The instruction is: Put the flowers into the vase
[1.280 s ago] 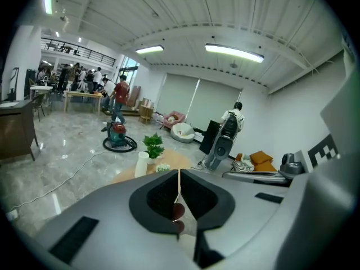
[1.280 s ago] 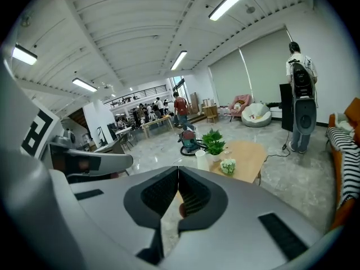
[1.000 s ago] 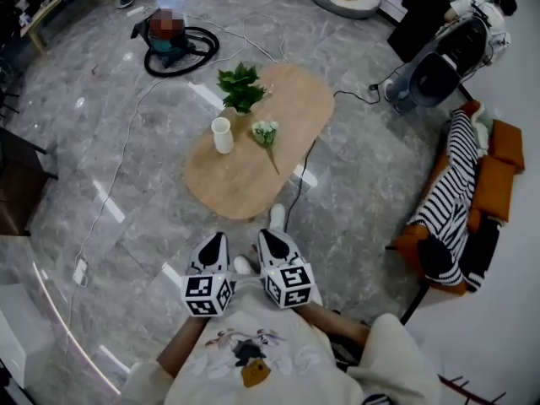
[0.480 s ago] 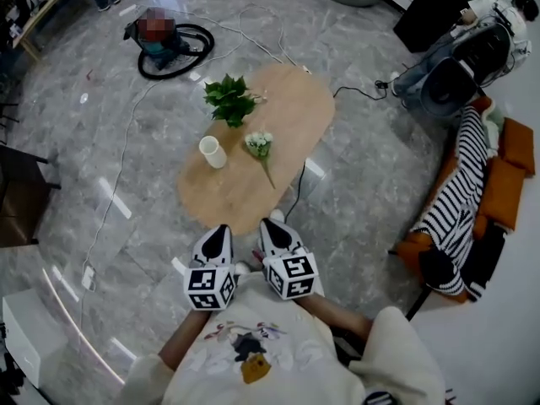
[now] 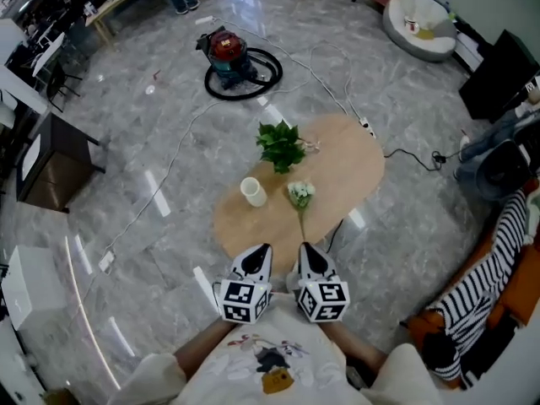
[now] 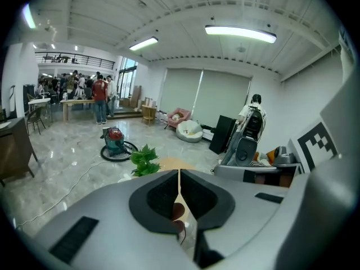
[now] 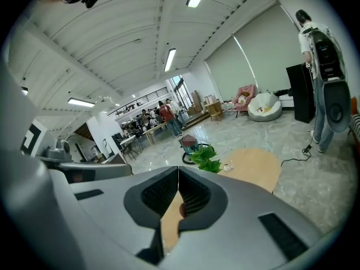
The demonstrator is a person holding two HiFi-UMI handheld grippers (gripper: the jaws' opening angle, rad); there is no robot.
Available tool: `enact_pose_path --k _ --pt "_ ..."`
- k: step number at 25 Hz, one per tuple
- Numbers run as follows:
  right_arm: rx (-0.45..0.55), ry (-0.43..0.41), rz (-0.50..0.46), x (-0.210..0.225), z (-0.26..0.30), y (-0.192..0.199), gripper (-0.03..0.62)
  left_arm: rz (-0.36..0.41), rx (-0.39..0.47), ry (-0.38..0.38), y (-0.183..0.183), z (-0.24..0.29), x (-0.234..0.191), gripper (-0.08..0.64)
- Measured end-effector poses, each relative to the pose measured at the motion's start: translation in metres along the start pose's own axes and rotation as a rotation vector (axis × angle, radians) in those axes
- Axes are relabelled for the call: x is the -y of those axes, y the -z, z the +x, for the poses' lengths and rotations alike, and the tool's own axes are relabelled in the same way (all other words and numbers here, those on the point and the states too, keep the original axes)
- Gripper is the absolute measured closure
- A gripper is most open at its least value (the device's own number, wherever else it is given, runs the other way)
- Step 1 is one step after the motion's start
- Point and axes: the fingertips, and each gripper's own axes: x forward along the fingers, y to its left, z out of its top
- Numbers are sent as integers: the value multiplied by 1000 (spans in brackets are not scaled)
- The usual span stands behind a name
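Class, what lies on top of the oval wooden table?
A white vase, a white flower bunch and a leafy green plant. The left tool and right tool cover the table's near edge.

Vase [image 5: 252, 191] left of flowers [image 5: 300, 194], plant [image 5: 281, 146] behind, on table [image 5: 346, 175].

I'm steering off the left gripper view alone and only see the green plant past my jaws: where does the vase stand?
Observer: The white vase stands upright on the wooden table, nearer you than the plant.
Operator: And the flowers?
Observer: The flowers lie flat right of the vase, apart from it, stem toward you.
Operator: Is the right gripper free?
Observer: Yes, the right gripper has its jaws together with nothing between them.
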Motion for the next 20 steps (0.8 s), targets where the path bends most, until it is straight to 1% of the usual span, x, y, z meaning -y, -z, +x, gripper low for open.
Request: enact_pose_path --k 3,6,10,12,14,20 --pt "-9 -26 -2 19 10 -7 586 -2 16 -19 -3 17 12 541" --pt "-28 -43 -4 28 16 -9 586 -5 18 -41 -6 24 15 541" --pt "-54 -76 -15 24 26 -7 586 -23 26 -72 -9 26 6 541" --pt "-57 -95 -24 20 29 -8 586 -46 24 -84 -8 26 2 541" --pt "-54 -109 -45 16 31 -12 586 -52 25 -91 -9 27 0 541" --pt "-50 -104 -47 19 40 -19 586 -57 50 -112 -19 29 -9 541"
